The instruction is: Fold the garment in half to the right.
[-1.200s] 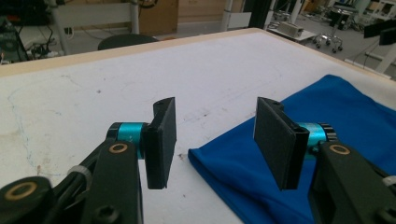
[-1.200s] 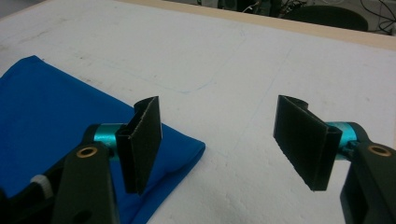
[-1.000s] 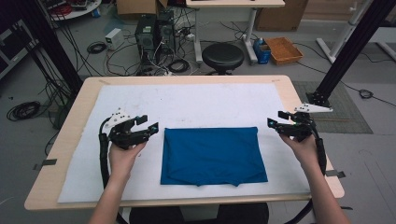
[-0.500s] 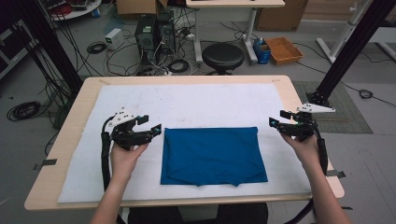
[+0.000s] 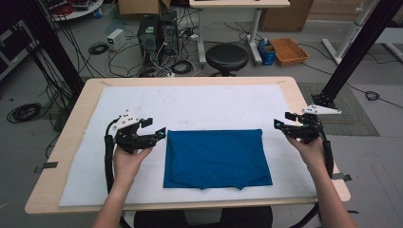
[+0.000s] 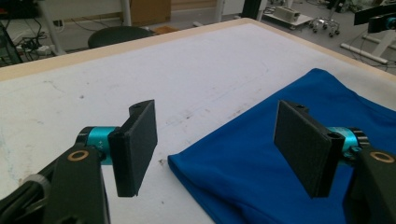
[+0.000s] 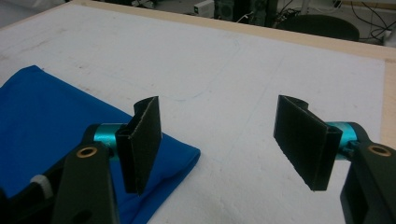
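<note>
Around my bench (image 5: 71,156) I see a black stool (image 5: 226,57), computer towers (image 5: 157,31) and floor cables; nothing blocks the folded blue cloth (image 5: 216,156), lying flat on the white mat (image 5: 190,104). My left hand-held gripper (image 5: 159,129) and right hand-held gripper (image 5: 281,121) flank it, jaws apart, empty. The cloth's near edge looks slightly uneven.

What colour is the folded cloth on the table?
Solid blue; the folded cloth shows best in the high view.

Left tongs (image 5: 154,129) held in left hand (image 5: 127,159), jaws wide apart, just been opening, nothing gripped. Right tongs (image 5: 282,121) in right hand (image 5: 309,149), jaws wide apart, empty. Tips point inward at each other, forearms low.
</note>
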Available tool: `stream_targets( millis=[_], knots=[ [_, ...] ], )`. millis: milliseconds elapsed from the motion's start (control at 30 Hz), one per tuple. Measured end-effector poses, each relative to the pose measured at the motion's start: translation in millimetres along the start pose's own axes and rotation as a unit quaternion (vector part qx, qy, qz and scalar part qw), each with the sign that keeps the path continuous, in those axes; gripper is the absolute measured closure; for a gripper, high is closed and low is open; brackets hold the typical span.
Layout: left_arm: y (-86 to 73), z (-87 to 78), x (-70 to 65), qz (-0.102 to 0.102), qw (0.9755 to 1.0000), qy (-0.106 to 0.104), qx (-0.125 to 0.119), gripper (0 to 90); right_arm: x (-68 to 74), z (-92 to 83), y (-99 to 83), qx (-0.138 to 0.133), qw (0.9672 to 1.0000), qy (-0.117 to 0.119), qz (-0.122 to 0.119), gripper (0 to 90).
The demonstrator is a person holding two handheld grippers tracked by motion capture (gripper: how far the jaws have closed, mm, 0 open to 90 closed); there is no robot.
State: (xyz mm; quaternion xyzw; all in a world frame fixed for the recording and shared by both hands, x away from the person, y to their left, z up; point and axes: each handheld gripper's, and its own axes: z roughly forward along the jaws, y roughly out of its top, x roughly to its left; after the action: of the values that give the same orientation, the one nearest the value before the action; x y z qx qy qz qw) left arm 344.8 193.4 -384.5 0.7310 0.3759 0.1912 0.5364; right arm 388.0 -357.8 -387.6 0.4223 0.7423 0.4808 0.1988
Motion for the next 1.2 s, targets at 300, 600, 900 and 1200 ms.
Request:
stream_targets(
  millis=[300, 600, 900, 1200],
  knots=[
    [0.8, 2.1, -8.9, -0.005, 0.9995, -0.012, 0.028, 30.6, -1.8, -3.5, -1.0, -0.003, 1.0, 0.0, 0.002, 32.7],
    [-7.4, -12.1, -27.1, -0.013, 0.9992, -0.014, 0.036, 30.6, 3.4, -3.8, 1.7, -0.006, 0.9999, 0.007, -0.009, 34.1],
    [-28.8, -26.1, -46.9, -0.021, 0.9985, -0.01, 0.05, 30.6, 19.0, 3.3, 8.6, -0.007, 0.9994, 0.022, -0.027, 34.4],
    [-59.9, -27.5, -61.4, -0.041, 0.9951, -0.005, 0.089, 38.2, 44.3, 14.6, 23.0, -0.013, 0.9975, 0.046, -0.052, 34.3]
  ],
)
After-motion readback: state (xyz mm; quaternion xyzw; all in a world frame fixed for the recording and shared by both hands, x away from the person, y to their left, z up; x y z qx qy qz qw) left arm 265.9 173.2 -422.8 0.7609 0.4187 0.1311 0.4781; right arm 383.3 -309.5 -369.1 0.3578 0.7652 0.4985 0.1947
